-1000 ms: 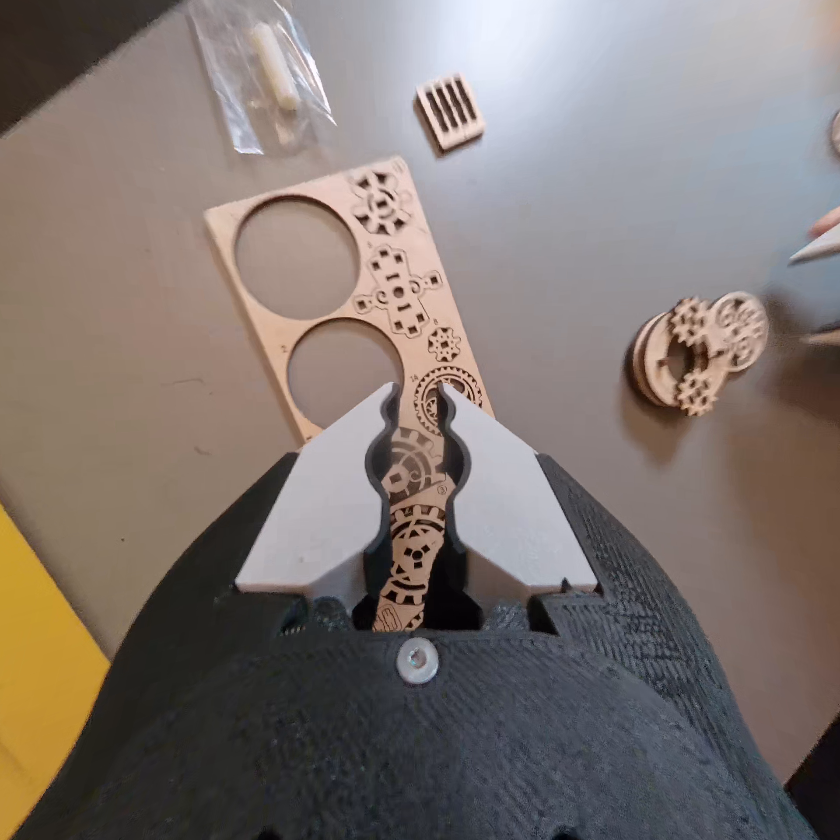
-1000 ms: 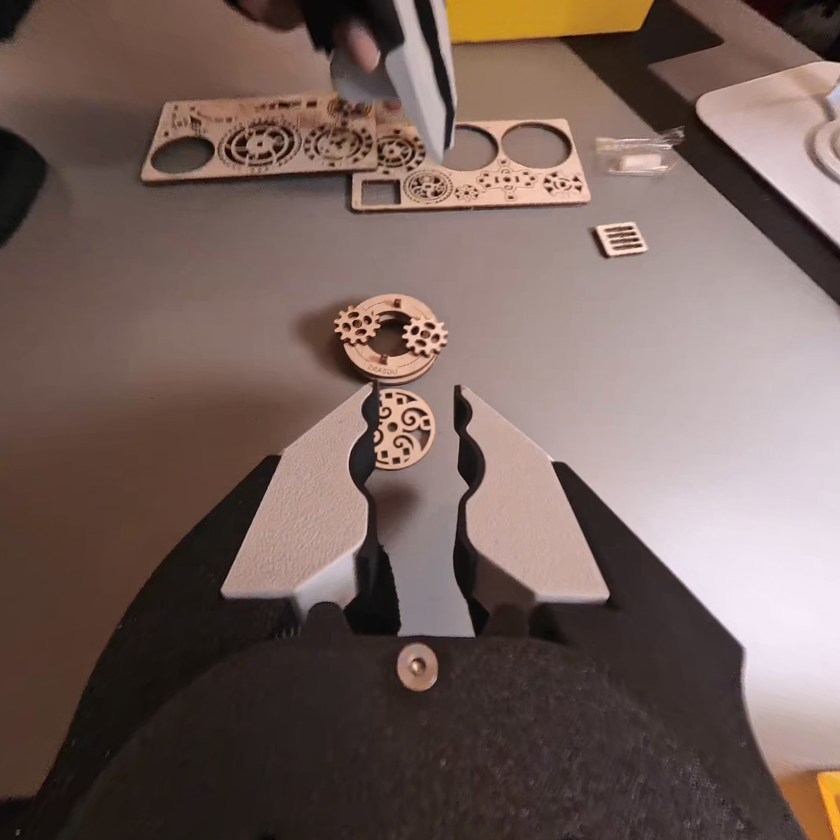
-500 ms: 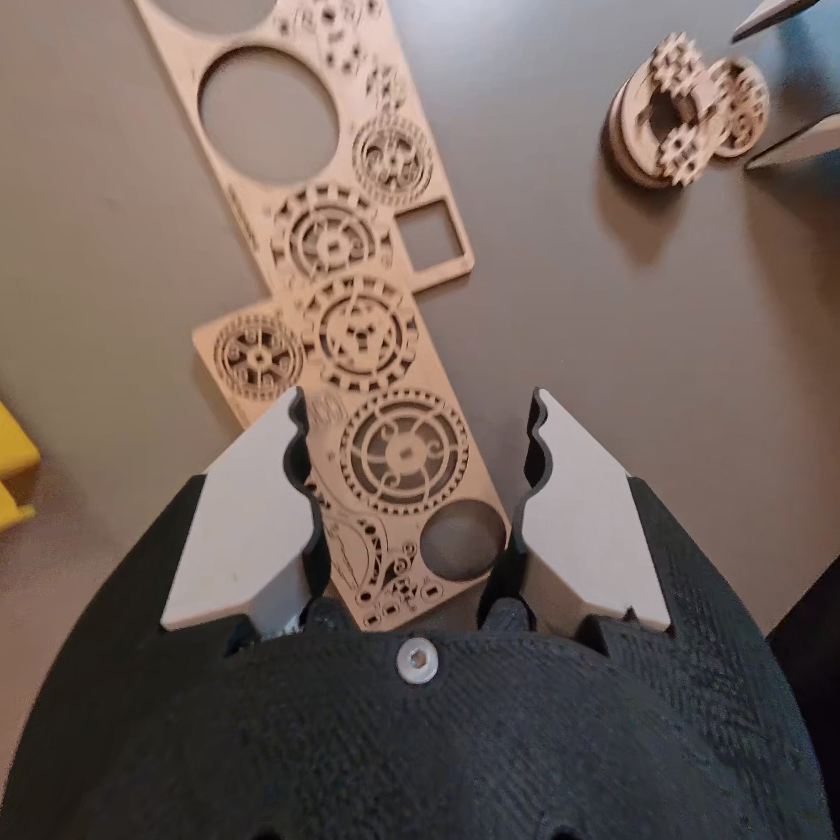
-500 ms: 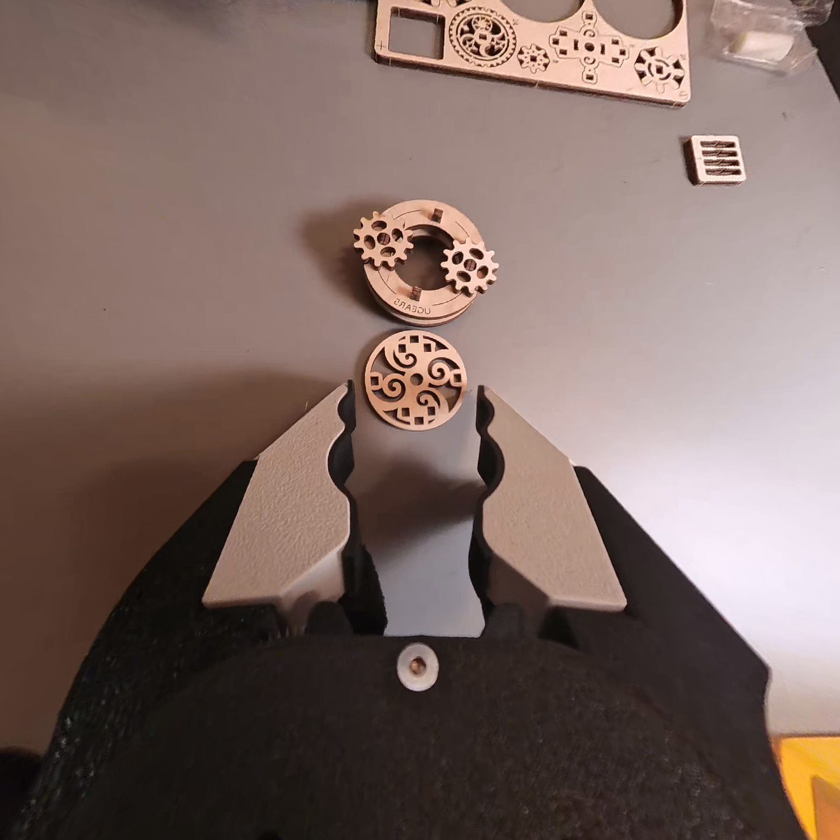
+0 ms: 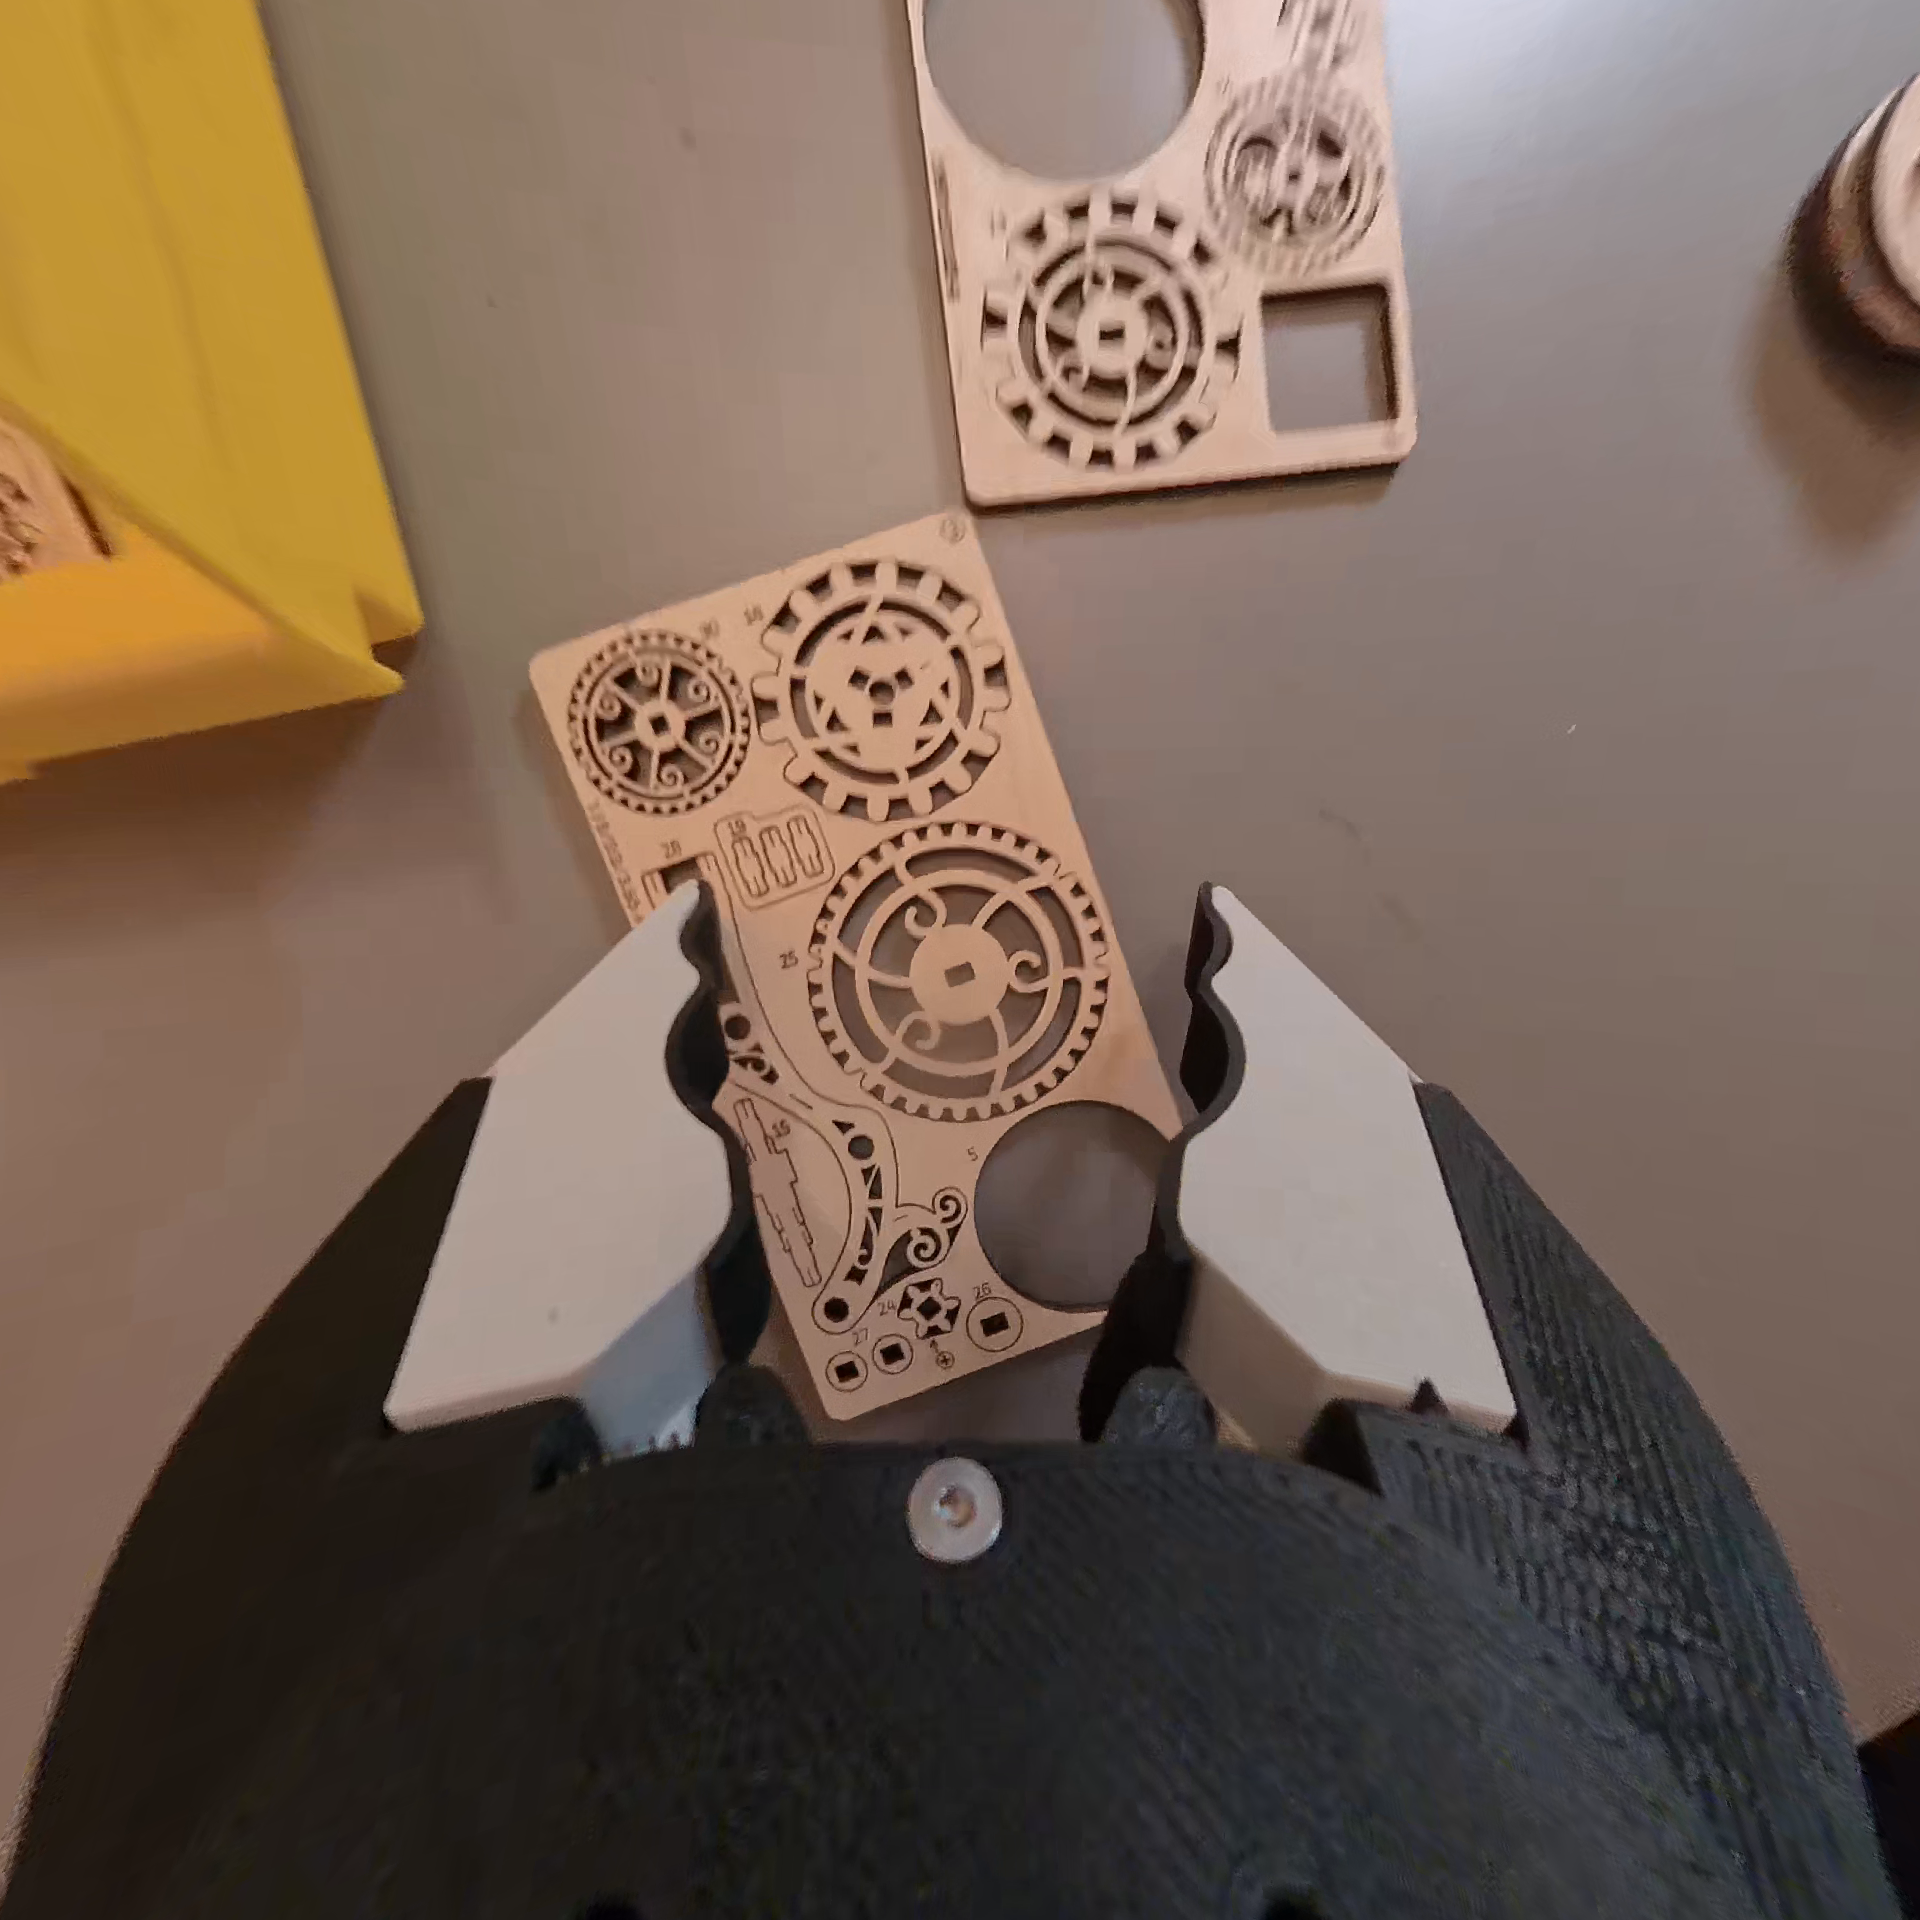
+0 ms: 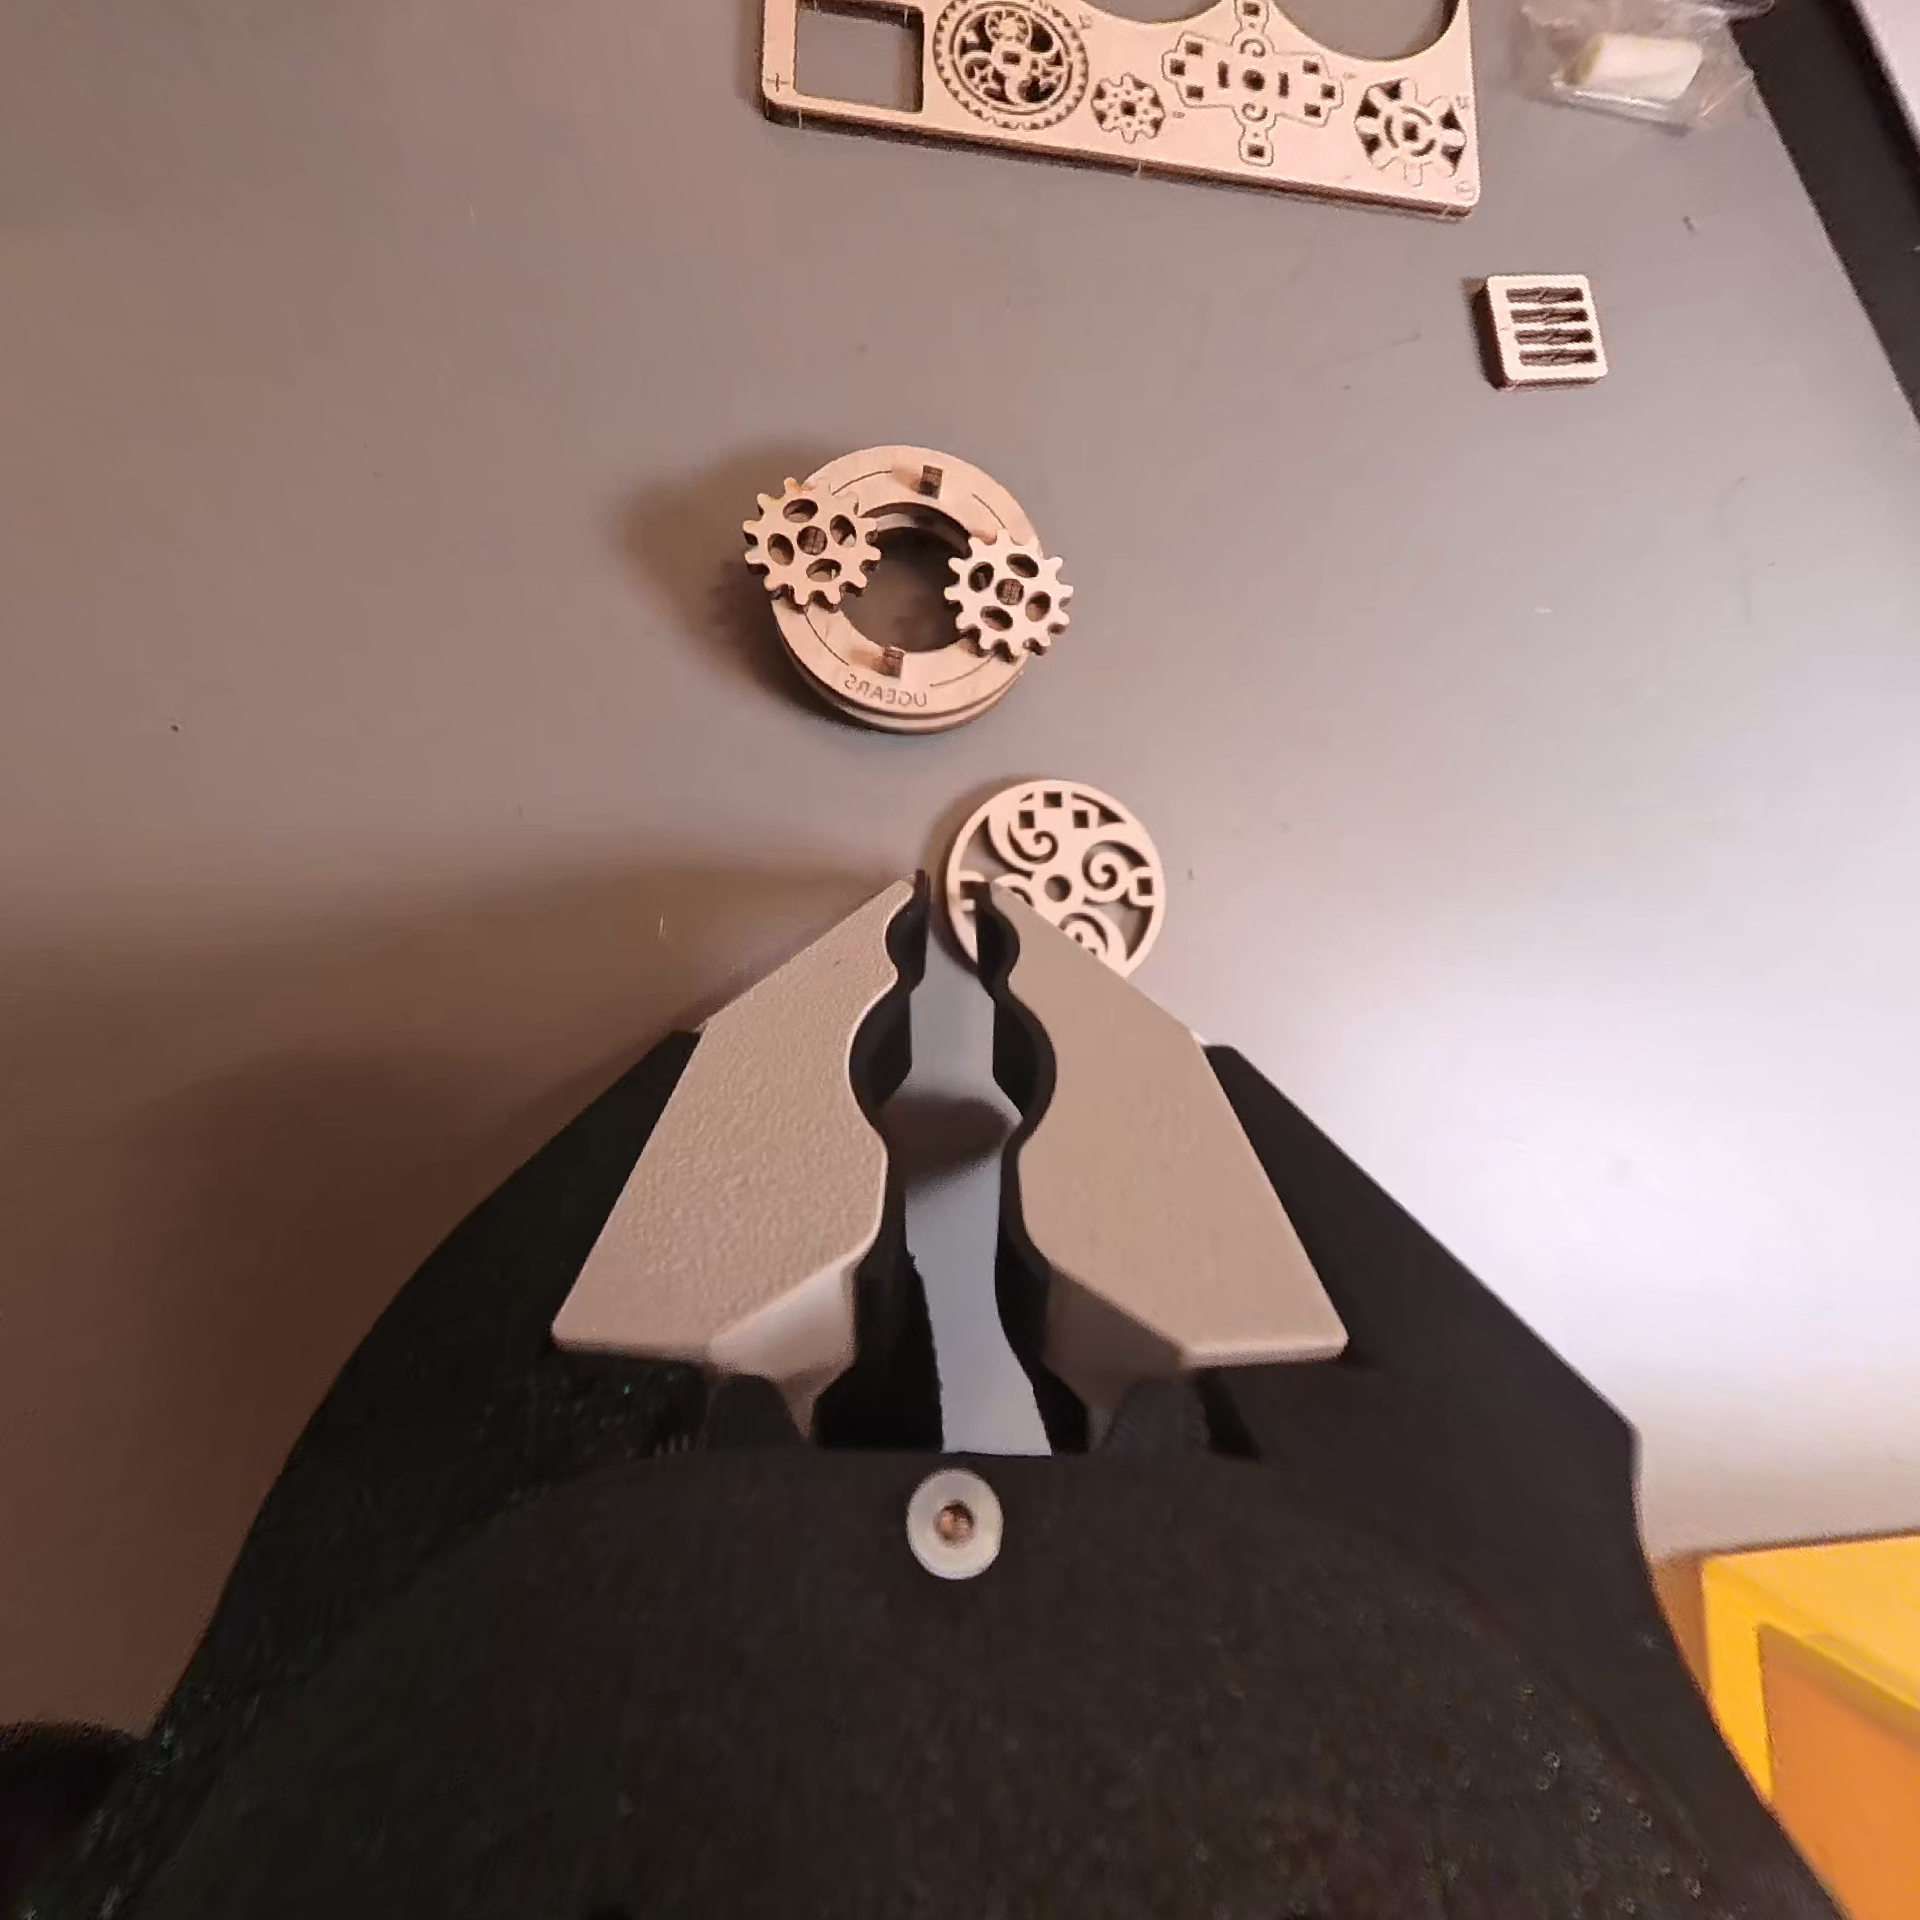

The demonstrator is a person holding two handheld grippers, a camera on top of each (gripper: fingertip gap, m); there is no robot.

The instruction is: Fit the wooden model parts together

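In the right wrist view a wooden ring assembly [image 6: 904, 603] with two small gears [image 6: 810, 551] on top lies on the grey table. A flat patterned wooden disc [image 6: 1055, 883] lies just in front of it. My right gripper [image 6: 951, 899] has its jaws almost together. Its right fingertip [image 6: 997, 925] overlaps the disc's left rim, and no firm hold on the disc shows. My left gripper [image 5: 953, 899] is open and empty above a wooden parts sheet [image 5: 665, 727] with several gears cut into it.
A second parts sheet [image 5: 977, 343] lies beyond the first and also shows in the right wrist view [image 6: 1122, 145]. A yellow box [image 5: 156, 364] stands at the left. A small slatted wooden piece [image 6: 1540, 332] and a clear plastic bag [image 6: 1631, 62] lie at the far right.
My left gripper let go of the parts sheet, opened wide and moved back along the sheets toward the yellow box. My right gripper's jaws closed and its tips now sit at the disc's left rim.
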